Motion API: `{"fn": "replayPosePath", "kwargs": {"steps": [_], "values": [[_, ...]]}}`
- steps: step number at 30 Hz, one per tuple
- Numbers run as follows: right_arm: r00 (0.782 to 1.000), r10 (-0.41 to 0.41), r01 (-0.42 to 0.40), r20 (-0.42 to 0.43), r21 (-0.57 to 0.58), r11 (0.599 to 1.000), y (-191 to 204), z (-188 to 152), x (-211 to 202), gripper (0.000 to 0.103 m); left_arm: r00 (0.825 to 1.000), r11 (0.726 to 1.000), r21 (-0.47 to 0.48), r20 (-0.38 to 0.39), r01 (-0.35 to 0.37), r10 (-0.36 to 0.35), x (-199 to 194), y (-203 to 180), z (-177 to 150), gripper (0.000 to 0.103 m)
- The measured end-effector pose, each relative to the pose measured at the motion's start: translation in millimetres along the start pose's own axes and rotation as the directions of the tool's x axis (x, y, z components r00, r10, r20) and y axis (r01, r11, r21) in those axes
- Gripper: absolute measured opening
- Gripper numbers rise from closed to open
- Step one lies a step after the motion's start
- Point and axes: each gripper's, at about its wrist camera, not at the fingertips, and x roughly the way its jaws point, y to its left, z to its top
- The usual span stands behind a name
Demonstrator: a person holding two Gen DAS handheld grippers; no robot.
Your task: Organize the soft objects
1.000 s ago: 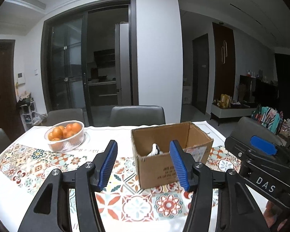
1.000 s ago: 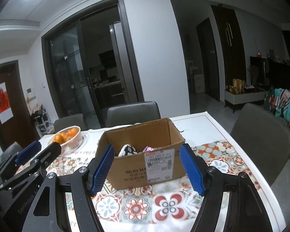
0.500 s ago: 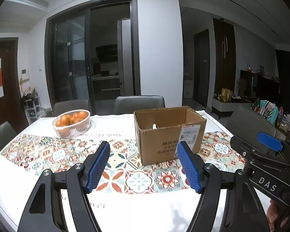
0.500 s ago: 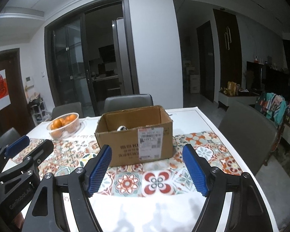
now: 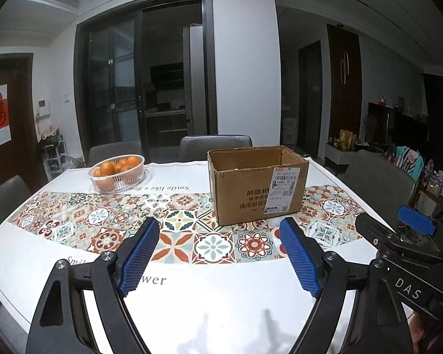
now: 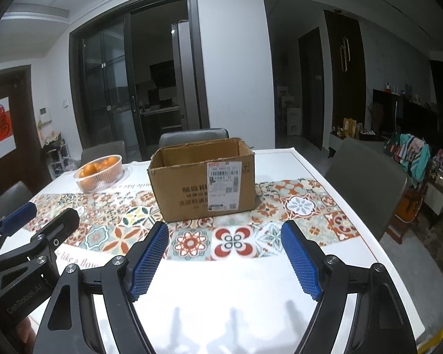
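both tongs stand wide apart with nothing between their blue ribbed pads. left tongs (image 5: 217, 253) hang above the white front part of the bench (image 5: 221, 309), touching nothing, and their jaws are opening. right tongs (image 6: 224, 256) hang beside them, also clear of the bench and empty; their tips show at the right edge of the left wrist view.

one open brown cardboard box (image 5: 258, 183) with a white shipping label stands upright on the patterned tile-print runner (image 5: 103, 218), past the tongs and well apart from them. its inside is hidden from both views, so any soft objects in it cannot be seen, and none lie on the bench.

one white plastic mesh basket of oranges (image 5: 117, 172) sits at the far left of the bench, apart from the box. about four oranges show; the exact count cannot be told. four grey chairs are visible around the bench.
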Motion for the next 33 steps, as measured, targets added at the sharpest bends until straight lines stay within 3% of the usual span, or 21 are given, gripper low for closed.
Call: {"fn": "replayPosePath", "kwargs": {"steps": [13, 33], "values": [[0.999, -0.027, 0.027, 0.029, 0.007, 1.000, -1.1, -12.2, -28.9, 0.082, 0.999, 1.000, 0.014, 0.040, 0.020, -0.020, -25.0, 1.1, -8.3, 0.095], [0.998, -0.041, 0.041, 0.039, 0.003, 0.999, -2.2, -15.4, -41.7, 0.082, 0.998, 0.999, 0.019, 0.051, 0.026, -0.026, -31.0, -1.0, -10.9, 0.098]]}}
